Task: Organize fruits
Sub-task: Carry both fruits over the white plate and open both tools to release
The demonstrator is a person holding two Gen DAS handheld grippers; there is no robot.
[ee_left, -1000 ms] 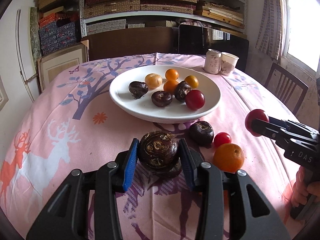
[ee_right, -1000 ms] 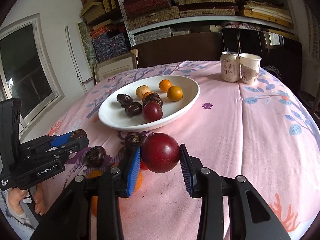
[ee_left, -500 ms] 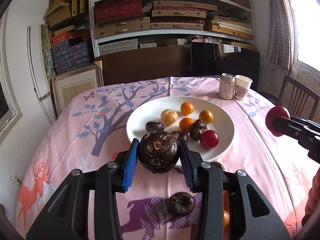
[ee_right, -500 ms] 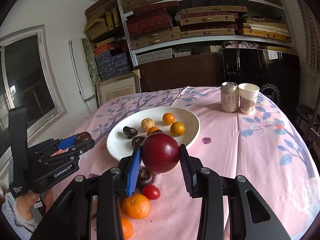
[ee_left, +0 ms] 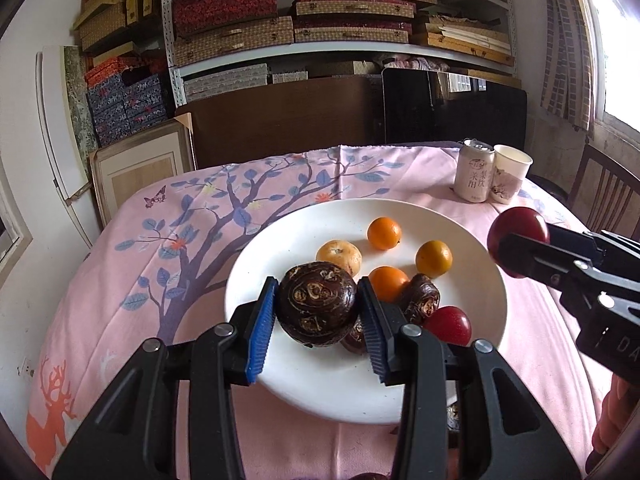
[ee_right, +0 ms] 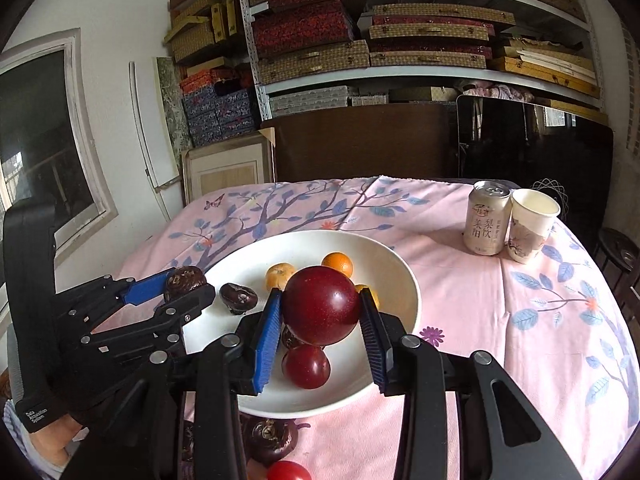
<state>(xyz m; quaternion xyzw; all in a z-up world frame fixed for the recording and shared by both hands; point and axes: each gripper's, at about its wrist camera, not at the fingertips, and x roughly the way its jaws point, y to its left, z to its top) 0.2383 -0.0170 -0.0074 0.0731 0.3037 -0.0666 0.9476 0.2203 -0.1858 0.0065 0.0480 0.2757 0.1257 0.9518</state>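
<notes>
My left gripper [ee_left: 318, 312] is shut on a dark brown water chestnut [ee_left: 317, 308] and holds it above the near left part of the white plate [ee_left: 276, 264]. My right gripper [ee_right: 322, 312] is shut on a dark red plum [ee_right: 322, 310] above the plate's [ee_right: 396, 276] near right part. The plate holds several small oranges [ee_left: 384, 233], dark chestnuts [ee_right: 238, 298] and a red plum [ee_right: 306, 366]. The right gripper with its plum [ee_left: 518, 236] also shows at the right of the left wrist view. The left gripper [ee_right: 186, 284] shows at the left of the right wrist view.
A drink can [ee_right: 488, 218] and a paper cup [ee_right: 532, 220] stand at the table's far right. A loose chestnut [ee_right: 270, 436] and a small red fruit [ee_right: 288, 471] lie on the pink cloth in front of the plate. A chair [ee_left: 608, 196] stands at the right; shelves are behind.
Both grippers have moved forward with their fruit, from above the cloth in front of the plate to above the plate. Both stayed shut.
</notes>
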